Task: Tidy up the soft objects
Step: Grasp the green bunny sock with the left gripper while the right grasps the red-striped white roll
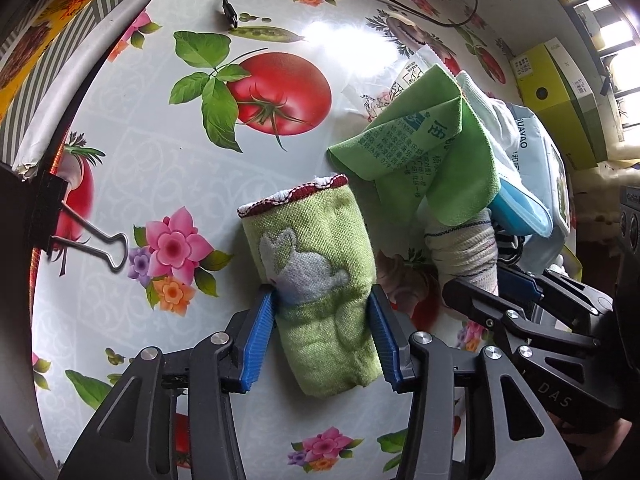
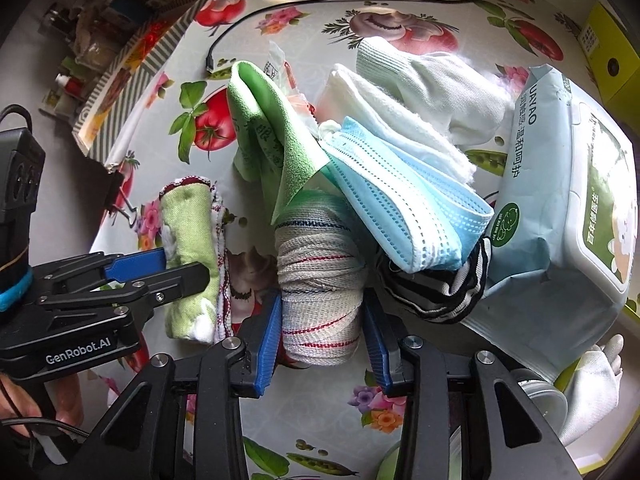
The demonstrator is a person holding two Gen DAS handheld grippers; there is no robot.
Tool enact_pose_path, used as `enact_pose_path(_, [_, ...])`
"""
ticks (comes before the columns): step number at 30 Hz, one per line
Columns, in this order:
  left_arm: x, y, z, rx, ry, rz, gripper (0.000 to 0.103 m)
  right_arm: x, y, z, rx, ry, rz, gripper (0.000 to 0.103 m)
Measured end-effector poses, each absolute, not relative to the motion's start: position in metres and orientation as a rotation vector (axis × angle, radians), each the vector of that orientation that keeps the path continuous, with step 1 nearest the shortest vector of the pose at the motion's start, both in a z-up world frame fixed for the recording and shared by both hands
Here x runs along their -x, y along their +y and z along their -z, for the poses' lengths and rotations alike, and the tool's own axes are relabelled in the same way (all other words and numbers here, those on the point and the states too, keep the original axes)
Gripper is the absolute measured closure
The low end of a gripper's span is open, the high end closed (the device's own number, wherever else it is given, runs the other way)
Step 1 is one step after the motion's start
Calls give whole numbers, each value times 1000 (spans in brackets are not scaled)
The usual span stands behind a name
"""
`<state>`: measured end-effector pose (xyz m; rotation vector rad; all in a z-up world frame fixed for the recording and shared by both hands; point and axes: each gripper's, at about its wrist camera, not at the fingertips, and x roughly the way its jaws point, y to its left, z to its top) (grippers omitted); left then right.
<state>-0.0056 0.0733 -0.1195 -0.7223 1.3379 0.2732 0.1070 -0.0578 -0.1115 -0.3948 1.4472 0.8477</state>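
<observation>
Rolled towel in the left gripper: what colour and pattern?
Light green rolled towel with a grey-white rabbit motif and dark red edging; clearest in the left wrist view.

My desk (image 1: 120, 128) wears a glossy cloth printed with tomatoes and flowers; daylight glares off it from a window (image 1: 612, 36).

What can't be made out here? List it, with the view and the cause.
- Striped black-and-white fabric: right wrist view, mostly buried under the blue face mask, so what it is stays unclear.
- Wipes pack: right wrist view, near end cut off by the frame edge.
- Woven roll: left wrist view, upper part covered by the green cloth.
- Shelf clutter: right wrist view, blurred and too small.
</observation>
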Motion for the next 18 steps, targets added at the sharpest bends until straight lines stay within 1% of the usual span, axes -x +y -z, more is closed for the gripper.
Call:
enact_pose_path(7, [3,78,125,803,1343,-311,50,-100,-74,100,363,1441,-845,65])
enact_pose_path(8, [3,77,125,802,1342,-313,48,-99,-77,98,357,1441,-846,65])
enact_pose_path(12, [-5,71,124,746,1336,-318,48,-94,-83,94,339,1437,-847,65])
enact_pose_path(13, [-7,69,124,727,1334,-317,49,-93,-83,93,338,1435,-847,65])
enact_pose_path(14, [-8,68,124,718,1330,-311,57,-92,-85,91,335,1432,-849,65])
enact_pose_path(18, [-8,66,120,713,1318,-288,67,-87,-89,81,316,1413,-858,65])
